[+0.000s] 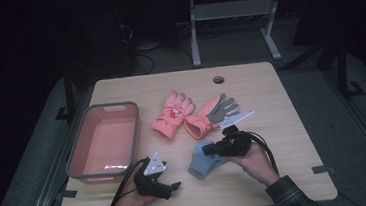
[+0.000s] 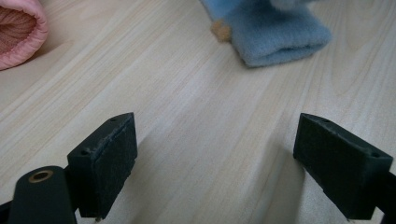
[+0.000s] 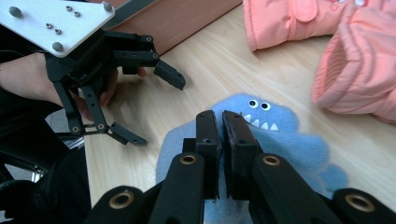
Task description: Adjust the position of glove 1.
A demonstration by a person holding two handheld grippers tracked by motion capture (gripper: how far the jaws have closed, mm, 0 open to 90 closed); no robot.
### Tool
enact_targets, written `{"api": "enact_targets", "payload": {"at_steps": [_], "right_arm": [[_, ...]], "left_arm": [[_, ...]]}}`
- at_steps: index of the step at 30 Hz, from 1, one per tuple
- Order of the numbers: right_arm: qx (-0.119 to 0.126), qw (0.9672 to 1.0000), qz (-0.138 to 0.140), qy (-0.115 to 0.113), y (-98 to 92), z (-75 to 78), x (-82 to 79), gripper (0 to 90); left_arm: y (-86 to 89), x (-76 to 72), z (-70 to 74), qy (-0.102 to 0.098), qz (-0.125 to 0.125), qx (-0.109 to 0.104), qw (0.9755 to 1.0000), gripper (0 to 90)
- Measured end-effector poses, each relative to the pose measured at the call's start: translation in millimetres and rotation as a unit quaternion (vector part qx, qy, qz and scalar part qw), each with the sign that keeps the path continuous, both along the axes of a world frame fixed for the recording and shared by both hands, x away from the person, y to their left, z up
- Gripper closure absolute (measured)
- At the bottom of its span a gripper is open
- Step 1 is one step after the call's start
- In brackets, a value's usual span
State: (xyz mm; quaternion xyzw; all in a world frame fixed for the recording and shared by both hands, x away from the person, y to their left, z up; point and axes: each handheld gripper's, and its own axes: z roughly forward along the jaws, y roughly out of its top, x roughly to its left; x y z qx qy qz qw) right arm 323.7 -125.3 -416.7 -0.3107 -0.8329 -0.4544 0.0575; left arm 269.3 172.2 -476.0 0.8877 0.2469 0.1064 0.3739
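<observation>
A: Container check: pink bin [image 1: 105,142] with grey rim, left part of the surface [image 1: 277,175]. Inside looks bare, pink floor with a glint near the front wall; dim light, so a flat item could escape me

B: Blue mitten [image 3: 285,140]?

A: On the surface, outside the bin, right of centre, near the front edge. Monster face on it, eyes and teeth up

B: Right tongs [image 3: 221,140]?

A: Jaws pinched nearly together, low over the mitten; whether any fleece is caught between the pads, cannot tell

B: Left tongs [image 2: 215,158]?

A: Spread wide, nothing between, bare wood under them, just in front of the bin

B: Other items?

A: Two pink gloves [image 1: 172,115] mid-surface, beside each other, apart from the bin
</observation>
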Motion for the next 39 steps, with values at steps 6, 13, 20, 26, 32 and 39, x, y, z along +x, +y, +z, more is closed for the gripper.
{"api": "enact_targets", "payload": {"at_steps": [6, 13, 20, 26, 32, 39], "right_arm": [[-0.011, 0.9999, -0.01, -0.001, 5.4, -4.7, -2.0, 85.7], [-0.032, 0.9993, -0.016, -0.002, 10.8, -11.1, -3.7, 85.5], [-0.066, 0.9974, -0.023, -0.016, 15.5, -18.9, -5.3, 85.2], [-0.096, 0.9947, -0.023, -0.027, 18.5, -26.2, -5.9, 83.5], [-0.104, 0.994, -0.024, -0.024, 18.9, -34.3, -3.6, 66.6], [-0.079, 0.9939, -0.068, -0.036, 2.0, -23.7, -2.9, 38.9]], "left_arm": [[0.2, 0.1, 0.1, 0.0, -0.001, 0.001, 1.0, 12.7], [-0.1, -0.2, -0.1, 0.001, 0.001, -0.001, 1.0, 12.7], [0.0, 0.0, 0.0, 0.0, 0.0, 0.0, 1.0, 12.7], [-0.1, -0.1, 0.1, 0.0, 0.0, 0.0, 1.0, 12.7], [-0.3, -0.4, 0.0, 0.002, 0.002, -0.001, 1.0, 12.7], [-0.3, -0.4, 0.0, 0.002, 0.002, -0.001, 1.0, 12.7]]}}
